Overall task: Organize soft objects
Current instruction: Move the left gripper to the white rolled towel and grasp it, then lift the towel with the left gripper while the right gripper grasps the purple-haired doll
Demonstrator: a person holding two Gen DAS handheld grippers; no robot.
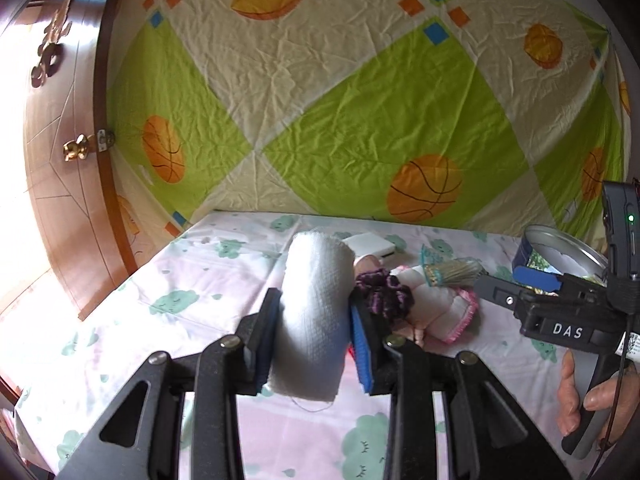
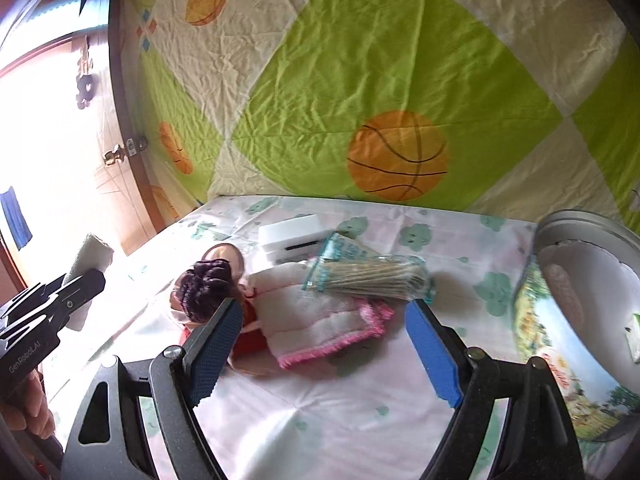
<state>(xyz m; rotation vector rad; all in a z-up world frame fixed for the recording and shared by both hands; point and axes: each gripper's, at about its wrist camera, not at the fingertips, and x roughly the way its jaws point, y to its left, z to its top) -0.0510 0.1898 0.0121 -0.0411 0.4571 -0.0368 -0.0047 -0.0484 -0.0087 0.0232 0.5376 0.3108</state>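
My left gripper (image 1: 314,316) is shut on a rolled white towel (image 1: 316,304) and holds it above the bed; the roll also shows at the left of the right wrist view (image 2: 91,256). A doll with dark knitted hair (image 2: 206,286) lies on the bed beside a folded white cloth with pink trim (image 2: 320,320). A clear packet of thin sticks (image 2: 372,272) rests on that cloth. My right gripper (image 2: 324,332) is open just in front of the cloth and empty. It also shows at the right of the left wrist view (image 1: 536,276).
A round metal tin (image 2: 576,320) with a printed side stands open at the right, also seen in the left wrist view (image 1: 560,252). A white box (image 2: 290,236) lies behind the doll. A green and cream sheet (image 2: 360,80) hangs behind the bed; a wooden door (image 1: 60,160) is at the left.
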